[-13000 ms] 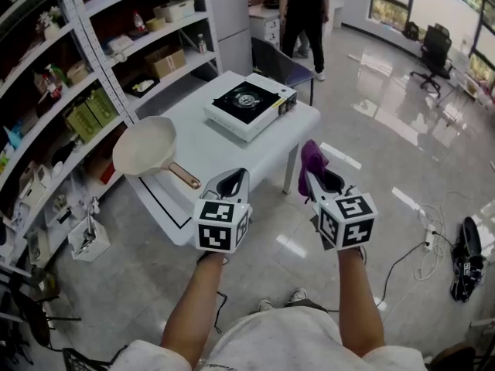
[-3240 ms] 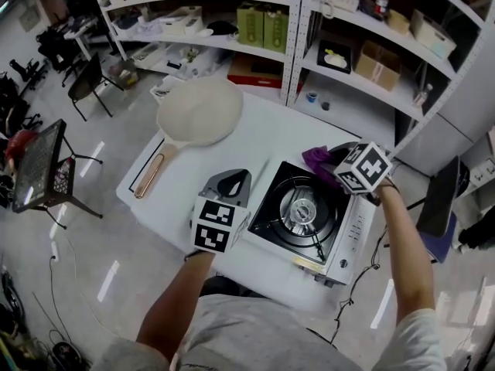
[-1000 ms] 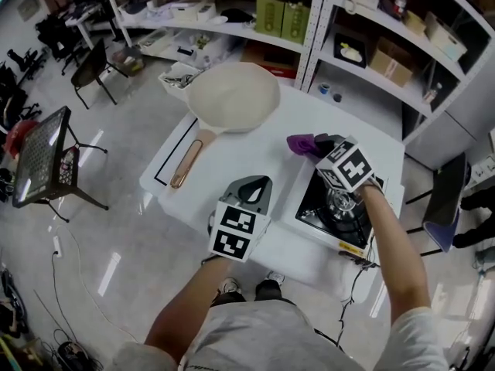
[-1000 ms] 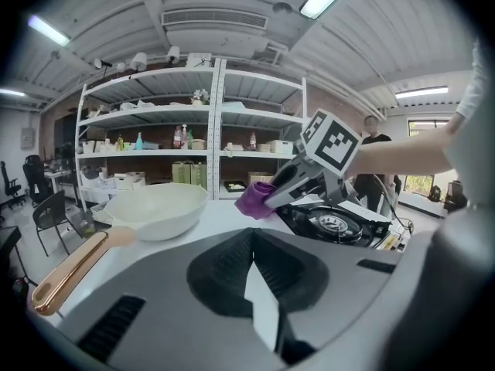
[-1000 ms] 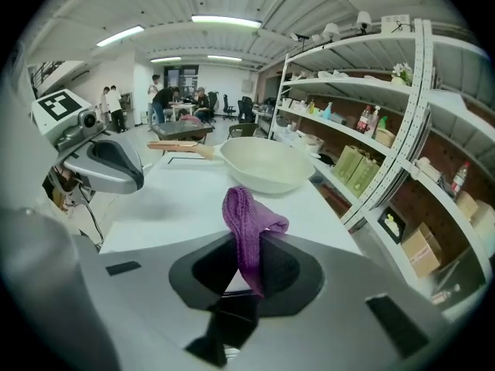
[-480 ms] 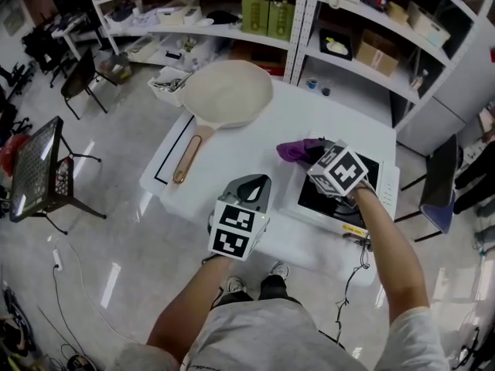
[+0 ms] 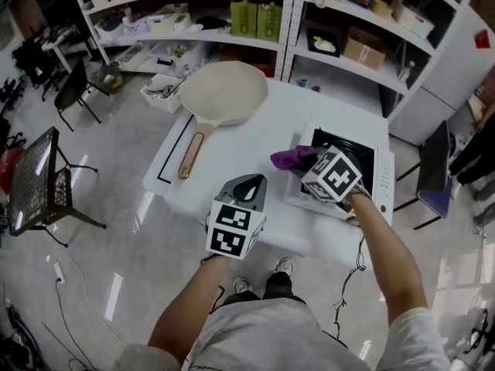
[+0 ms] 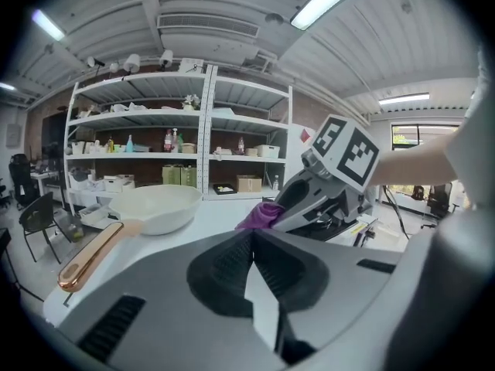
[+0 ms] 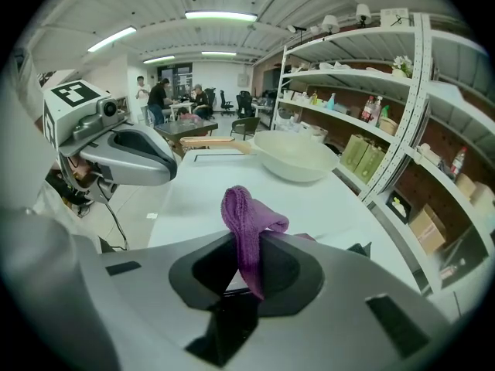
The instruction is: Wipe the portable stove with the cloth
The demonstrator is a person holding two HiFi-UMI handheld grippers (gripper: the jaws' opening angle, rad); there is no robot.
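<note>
The white rectangular table (image 7: 255, 149) sits where it did thirteen seconds ago, when I was still standing well off from it; now I am at its near edge. On its right half is the white portable stove with the black top (image 7: 370, 159), and on the far left the cream round pan with the copper handle (image 7: 223, 93); neither has shifted. My right gripper (image 7: 303, 163) is clamped on the purple knitted cloth (image 7: 288, 158), which folds up between the jaws in the right gripper view (image 9: 246, 222). Against half a second ago it has barely travelled: the cloth still hangs at the stove's left edge, partly over the bare table, though the marker cube now covers a bit more of the black top. The left gripper (image 7: 247, 185) stays over the near table edge, left of the stove, jaws together with nothing between them (image 8: 253, 246).
</note>
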